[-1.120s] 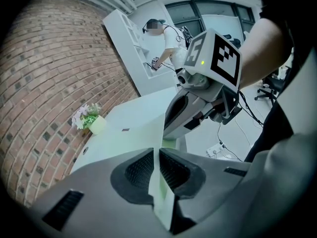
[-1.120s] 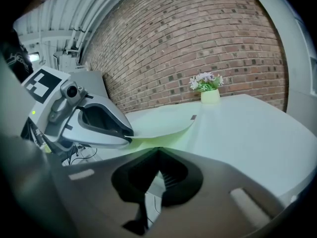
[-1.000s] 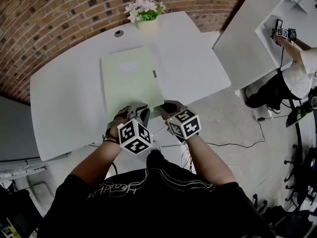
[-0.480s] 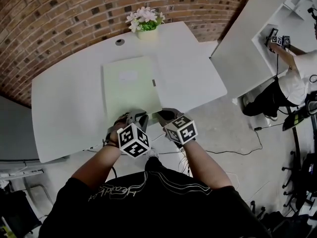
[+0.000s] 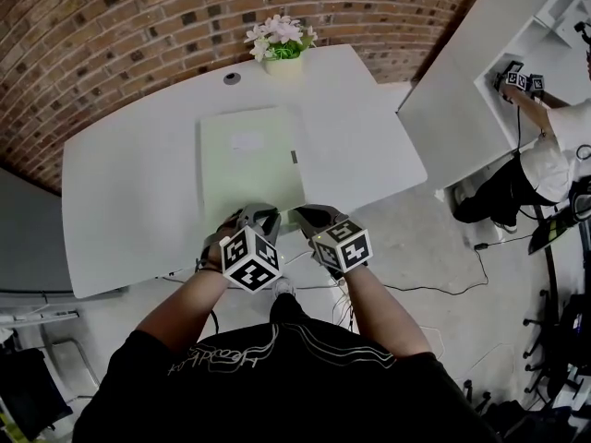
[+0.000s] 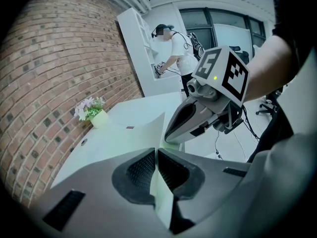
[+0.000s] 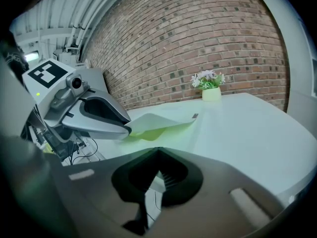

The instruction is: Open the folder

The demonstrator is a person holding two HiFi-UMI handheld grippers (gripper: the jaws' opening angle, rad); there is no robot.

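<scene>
- One folder [image 5: 249, 160] is laid on the table [image 5: 120, 201].
- Left gripper [image 6: 156, 150]: jaws just closed further, and the folder's 6 o'clock cover edge is pinched and lifted.
- Right gripper [image 7: 158, 151]: jaws are pressed together.
- One flowerpot [image 5: 282, 63] is noted at 12 o'clock.

A pale green flat card folder [image 5: 249, 160] and a plain white curved desk [image 5: 129, 183] are seen; the red-brown brick wall [image 5: 120, 26] is gridded with pale mortar, with pinkish-white flowers [image 5: 280, 33] too.
</scene>
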